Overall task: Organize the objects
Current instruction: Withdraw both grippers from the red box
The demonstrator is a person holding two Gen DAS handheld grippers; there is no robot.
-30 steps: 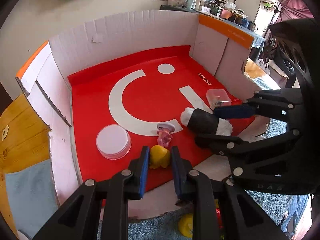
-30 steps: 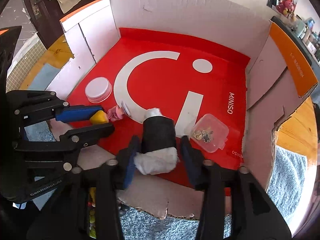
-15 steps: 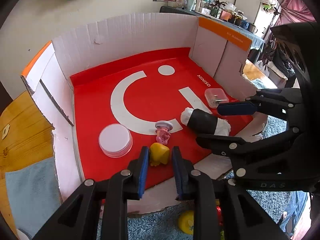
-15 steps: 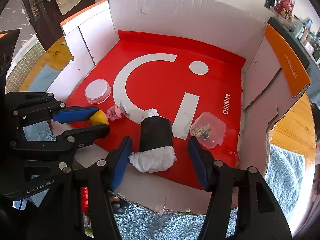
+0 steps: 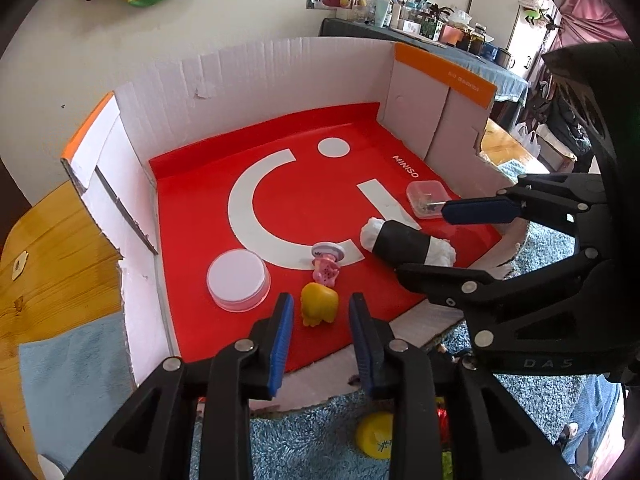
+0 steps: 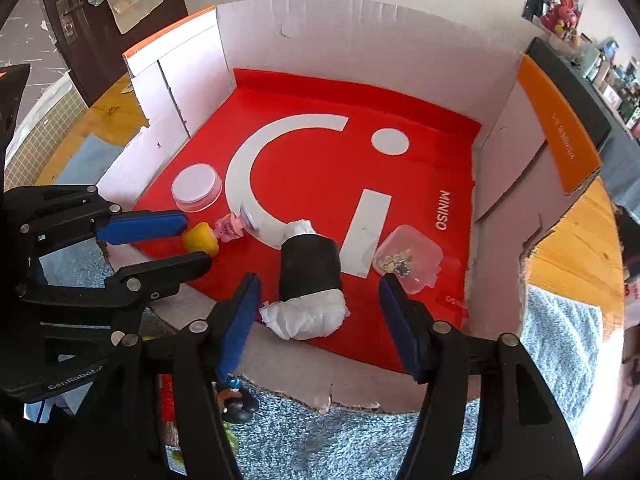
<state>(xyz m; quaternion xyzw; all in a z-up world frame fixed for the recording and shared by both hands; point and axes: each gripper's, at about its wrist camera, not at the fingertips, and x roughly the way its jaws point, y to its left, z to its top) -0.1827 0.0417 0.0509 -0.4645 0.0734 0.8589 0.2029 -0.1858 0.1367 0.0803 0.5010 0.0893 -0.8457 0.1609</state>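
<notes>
the left gripper [image 5: 320, 320] is opening, its blue pads clear of the yellow toy [image 5: 319, 305] that lies between them on the red mat [image 5: 192, 216] in the cardboard box [image 5: 280, 68]. a pink toy [image 5: 326, 266] touches the yellow one. the right gripper [image 6: 318, 312] is opening too, pads apart from the black roll with white ends [image 6: 310, 276] lying between them. beside it sits a clear square tub [image 6: 410, 258]; a round lidded tub [image 6: 197, 187] rests near the box's left wall.
</notes>
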